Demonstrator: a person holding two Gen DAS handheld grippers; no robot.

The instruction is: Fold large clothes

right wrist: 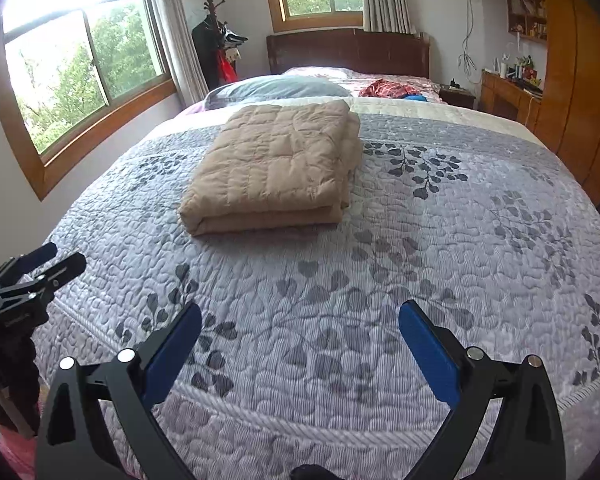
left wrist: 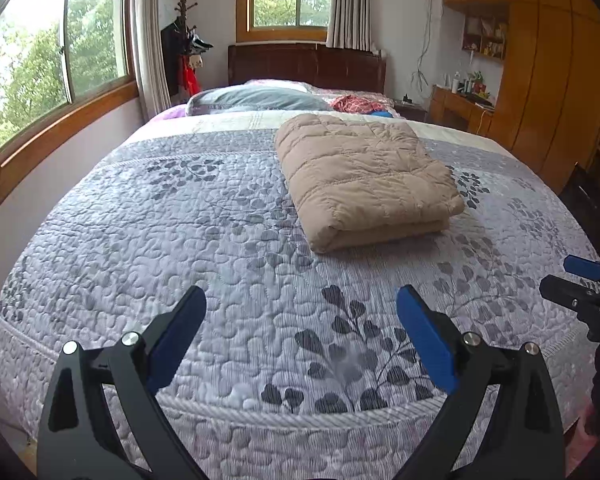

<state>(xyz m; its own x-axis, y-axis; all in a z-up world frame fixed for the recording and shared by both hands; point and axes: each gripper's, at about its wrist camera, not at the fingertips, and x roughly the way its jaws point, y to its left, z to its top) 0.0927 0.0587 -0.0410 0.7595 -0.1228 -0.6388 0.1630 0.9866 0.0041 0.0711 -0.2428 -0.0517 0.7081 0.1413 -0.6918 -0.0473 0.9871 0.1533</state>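
A bed under a grey leaf-print quilted cover fills both views, its dark wooden headboard at the far end. On the cover, toward the headboard end, lies a beige quilted garment, folded into a thick rectangle. Beyond it, just before the headboard, rests a grey pillow. Over the foot of the bed, well short of the garment, the left gripper and right gripper hang side by side, jaws spread wide with nothing between them.
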